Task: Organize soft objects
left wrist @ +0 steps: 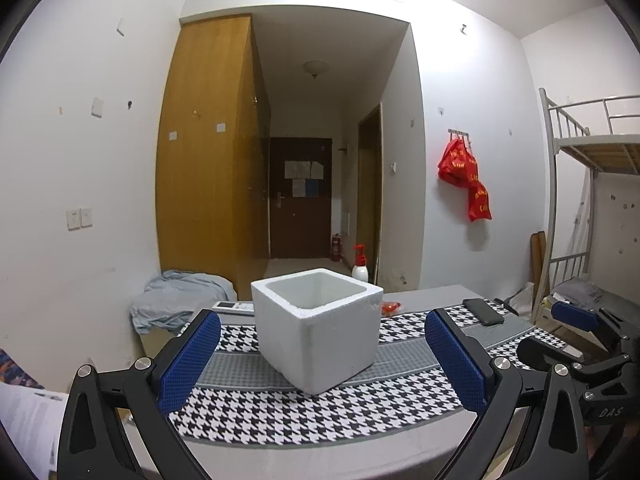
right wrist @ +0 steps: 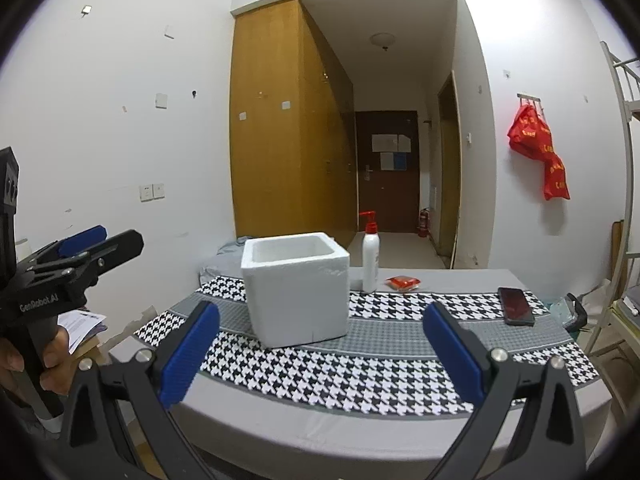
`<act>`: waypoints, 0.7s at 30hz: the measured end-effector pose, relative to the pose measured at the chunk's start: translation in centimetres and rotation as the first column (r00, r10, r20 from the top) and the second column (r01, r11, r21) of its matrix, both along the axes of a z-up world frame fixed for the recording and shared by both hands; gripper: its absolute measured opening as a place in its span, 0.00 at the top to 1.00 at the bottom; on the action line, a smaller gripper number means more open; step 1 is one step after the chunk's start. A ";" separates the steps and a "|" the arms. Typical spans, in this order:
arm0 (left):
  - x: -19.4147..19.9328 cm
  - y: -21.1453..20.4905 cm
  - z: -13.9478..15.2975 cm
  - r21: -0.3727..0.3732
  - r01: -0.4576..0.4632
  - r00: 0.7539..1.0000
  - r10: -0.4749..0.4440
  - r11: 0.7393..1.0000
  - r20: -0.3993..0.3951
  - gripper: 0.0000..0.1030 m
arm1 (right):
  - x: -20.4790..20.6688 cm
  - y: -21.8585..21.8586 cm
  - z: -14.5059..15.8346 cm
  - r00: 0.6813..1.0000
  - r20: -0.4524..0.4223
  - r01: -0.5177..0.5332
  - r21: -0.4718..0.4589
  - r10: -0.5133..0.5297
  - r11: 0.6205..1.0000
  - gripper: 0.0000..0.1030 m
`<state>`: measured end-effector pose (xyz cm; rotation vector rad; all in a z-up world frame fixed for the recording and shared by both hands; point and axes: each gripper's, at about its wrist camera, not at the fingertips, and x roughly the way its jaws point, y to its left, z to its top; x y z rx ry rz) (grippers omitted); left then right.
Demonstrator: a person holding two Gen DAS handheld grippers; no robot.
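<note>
Styrofoam box (left wrist: 318,330), one only, white and open at the top, stands on the houndstooth cloth (left wrist: 320,412) that covers the middle of the grey table (right wrist: 460,276); nothing can be seen inside it from either view. Behind it on the table are one white pump bottle (right wrist: 370,258) with a red head, standing upright just beside the box's back right corner, and one small red packet (right wrist: 403,282) lying flat a little further right. One dark phone (right wrist: 516,305) lies flat near the cloth's right end, well apart from the box. Two grippers are in sight. The left gripper (left wrist: 322,364) has its two blue pads spread wide, nothing between them, the box in front of the gap. The right gripper (right wrist: 320,354) likewise stands wide and empty, the box ahead of its left finger. Two red bags (left wrist: 464,178) hang from one wall rack; one crumpled blue-grey cloth (left wrist: 176,296) lies left beyond the table.
</note>
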<state>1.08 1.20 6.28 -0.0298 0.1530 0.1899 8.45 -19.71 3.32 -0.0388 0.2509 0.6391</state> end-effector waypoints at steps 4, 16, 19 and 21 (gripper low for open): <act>-0.9 -0.6 -0.7 0.004 -0.003 1.000 0.003 1.000 0.017 0.01 | -1.4 -0.3 -0.4 1.000 0.014 -0.003 0.004 0.003 1.000 0.00; -4.2 -1.7 -3.2 0.017 -0.020 0.999 0.019 1.000 0.046 0.01 | -3.9 -0.4 -1.7 0.999 0.043 -0.028 0.030 0.026 0.999 0.00; -4.9 -1.8 -3.9 0.023 -0.015 0.999 0.014 1.000 0.050 0.01 | -4.5 -0.1 -2.4 0.998 0.052 -0.018 0.012 0.018 1.000 0.00; -5.3 -1.7 -4.4 0.022 -0.015 0.999 0.014 1.000 0.051 0.01 | -4.9 -0.1 -2.9 0.998 0.053 -0.017 0.013 0.016 1.000 0.00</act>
